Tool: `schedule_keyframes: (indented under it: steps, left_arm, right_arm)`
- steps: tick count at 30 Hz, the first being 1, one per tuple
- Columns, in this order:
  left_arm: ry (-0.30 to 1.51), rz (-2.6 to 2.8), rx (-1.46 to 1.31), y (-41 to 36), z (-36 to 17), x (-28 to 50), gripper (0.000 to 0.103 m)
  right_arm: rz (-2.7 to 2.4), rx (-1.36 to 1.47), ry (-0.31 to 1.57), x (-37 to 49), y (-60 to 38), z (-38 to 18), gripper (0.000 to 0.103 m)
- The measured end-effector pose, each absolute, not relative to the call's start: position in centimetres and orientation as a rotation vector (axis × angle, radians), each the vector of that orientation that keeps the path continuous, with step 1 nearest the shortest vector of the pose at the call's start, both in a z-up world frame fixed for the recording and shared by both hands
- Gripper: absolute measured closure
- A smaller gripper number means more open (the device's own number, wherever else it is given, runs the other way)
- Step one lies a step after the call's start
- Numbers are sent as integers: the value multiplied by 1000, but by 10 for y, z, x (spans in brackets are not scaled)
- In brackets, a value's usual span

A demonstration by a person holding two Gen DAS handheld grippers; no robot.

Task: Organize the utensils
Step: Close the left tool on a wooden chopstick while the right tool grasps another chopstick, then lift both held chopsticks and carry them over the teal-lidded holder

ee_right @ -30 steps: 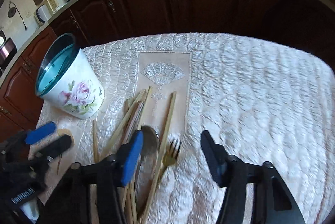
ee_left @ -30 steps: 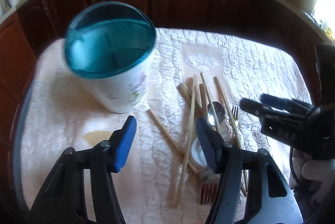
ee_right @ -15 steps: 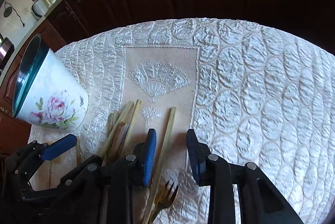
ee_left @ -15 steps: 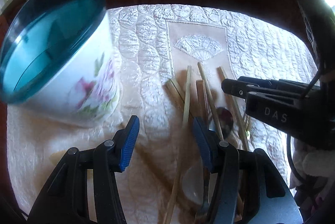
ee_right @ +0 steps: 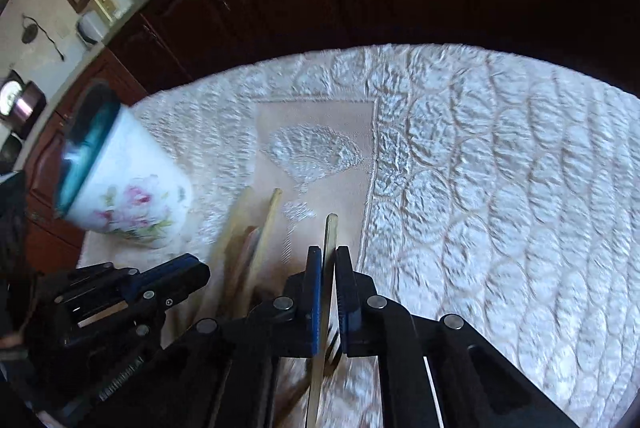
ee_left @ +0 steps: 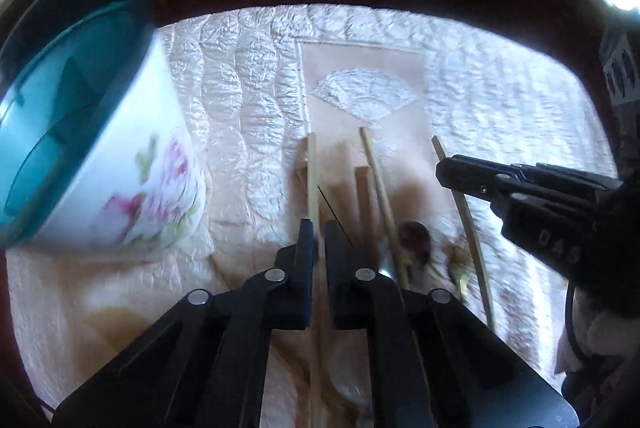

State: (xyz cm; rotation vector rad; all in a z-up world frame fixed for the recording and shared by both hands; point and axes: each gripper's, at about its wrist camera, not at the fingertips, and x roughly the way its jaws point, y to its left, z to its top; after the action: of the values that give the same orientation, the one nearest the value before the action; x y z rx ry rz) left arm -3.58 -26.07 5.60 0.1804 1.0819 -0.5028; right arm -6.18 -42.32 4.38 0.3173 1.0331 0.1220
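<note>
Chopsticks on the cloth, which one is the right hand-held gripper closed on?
The rightmost chopstick, lying apart from the bundle: the right hand-held gripper pinches it. The left hand-held gripper clamps the leftmost chopstick.

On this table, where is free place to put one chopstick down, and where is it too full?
Free: the quilted cloth right of the beige panel, out to the table edge. Crowded: the pile of chopsticks, spoon and fork between both grippers, and the left side by the floral holder.
</note>
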Motion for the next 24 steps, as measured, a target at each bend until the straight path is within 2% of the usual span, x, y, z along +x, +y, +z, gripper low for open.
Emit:
schedule_keyframes:
  steps: [8, 12, 13, 15, 16, 17, 24]
  left_arm:
    - [1022, -596, 55, -210, 109, -68, 100]
    - [1025, -581, 52, -201, 109, -69, 100]
    - [1026, -576, 57, -204, 107, -67, 98]
    - [1046, -578, 68, -214, 97, -65, 88]
    - [1054, -571, 78, -217, 92, -63, 78]
    - [1056, -559, 94, -221, 86, -61, 75]
    - [1061, -458, 192, -255, 52, -37, 75]
  right_arm:
    - [174, 329, 938, -121, -429, 91, 98]
    - [161, 316, 939, -129, -424, 95, 98]
    - [161, 317, 941, -134, -424, 95, 98]
    - [162, 315, 947, -133, -420, 93, 98]
    - [161, 310, 951, -135, -419, 91, 98]
    - [161, 307, 955, -135, -419, 90, 98]
    - [169, 331, 956, -137, -426, 90, 98]
